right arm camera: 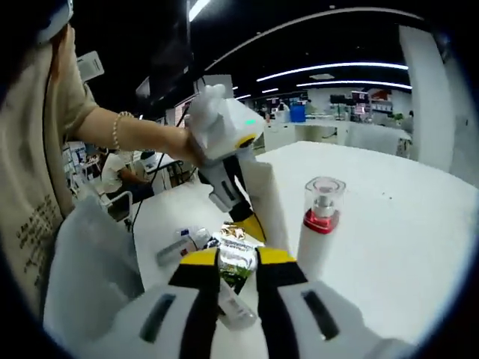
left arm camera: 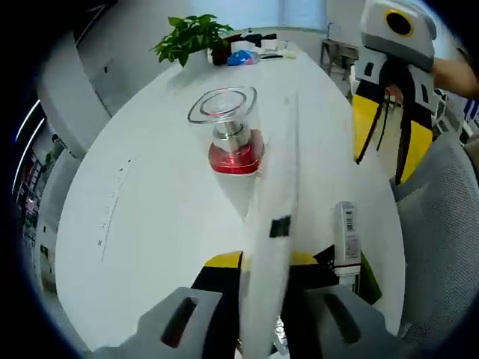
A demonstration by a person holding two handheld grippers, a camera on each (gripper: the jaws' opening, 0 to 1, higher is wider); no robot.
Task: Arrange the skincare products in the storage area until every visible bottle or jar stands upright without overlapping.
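left gripper [left arm camera: 260,314] clamped on white tube [left arm camera: 271,224], blurred, lower end hidden between jaws, long axis running up the view | right gripper [right arm camera: 238,280] closed on a green-labelled sachet [right arm camera: 236,258], partly hidden | red-collared clear-capped bottle [right arm camera: 319,224] upright on white table [right arm camera: 404,217] | small tube [left arm camera: 346,239] lying flat

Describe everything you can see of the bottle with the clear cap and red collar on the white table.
The white bottle with a clear plastic cap and red collar stands upright on the white table. Its body looks like smooth, opaque white plastic; the transparent cap shows a silvery pump head inside, above the red ring. In the left gripper view it stands free, and neither hand-held gripper touches it. A green sachet lies close by.
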